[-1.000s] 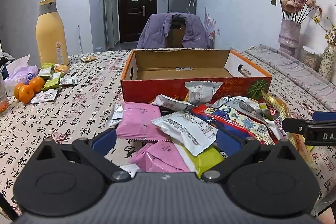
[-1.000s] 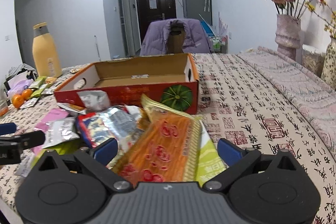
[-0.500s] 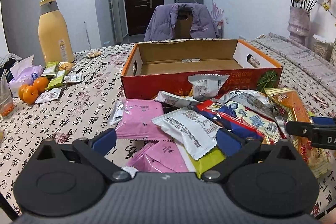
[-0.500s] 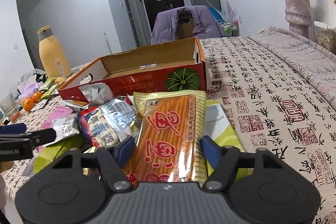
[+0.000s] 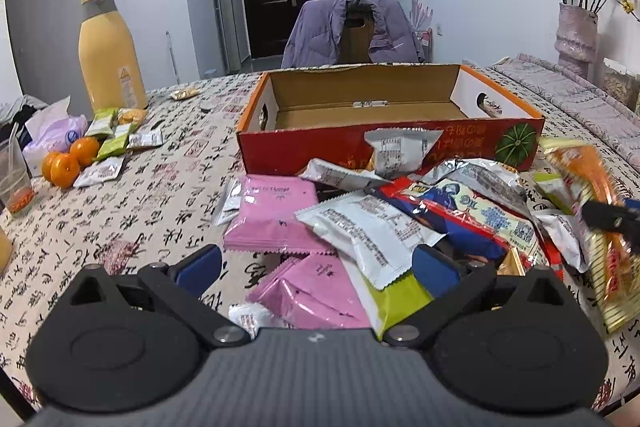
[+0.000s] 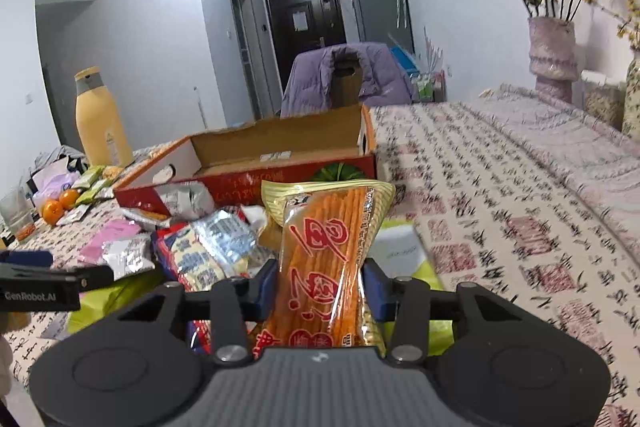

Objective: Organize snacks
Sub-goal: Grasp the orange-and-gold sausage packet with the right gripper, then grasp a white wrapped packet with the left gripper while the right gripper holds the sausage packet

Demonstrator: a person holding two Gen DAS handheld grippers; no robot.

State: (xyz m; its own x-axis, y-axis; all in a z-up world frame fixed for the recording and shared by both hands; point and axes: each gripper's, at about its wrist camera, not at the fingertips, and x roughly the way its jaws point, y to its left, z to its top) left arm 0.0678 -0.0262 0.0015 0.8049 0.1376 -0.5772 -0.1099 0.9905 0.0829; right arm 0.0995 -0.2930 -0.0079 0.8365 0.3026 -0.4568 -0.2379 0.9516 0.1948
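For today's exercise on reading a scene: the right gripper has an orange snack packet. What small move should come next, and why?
Probably lift the orange snack packet forward over the cardboard box. The right gripper is shut on it, pinching its middle, and the box just beyond stands open with no snacks visible inside. The left gripper is open above the pile.

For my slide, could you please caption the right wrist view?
Right tongs shut on an orange snack pack, before the open cardboard box.

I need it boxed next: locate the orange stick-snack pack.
The orange pack is clamped in the right gripper, front centre of the right wrist view, just short of the red box, right of the snack pile.
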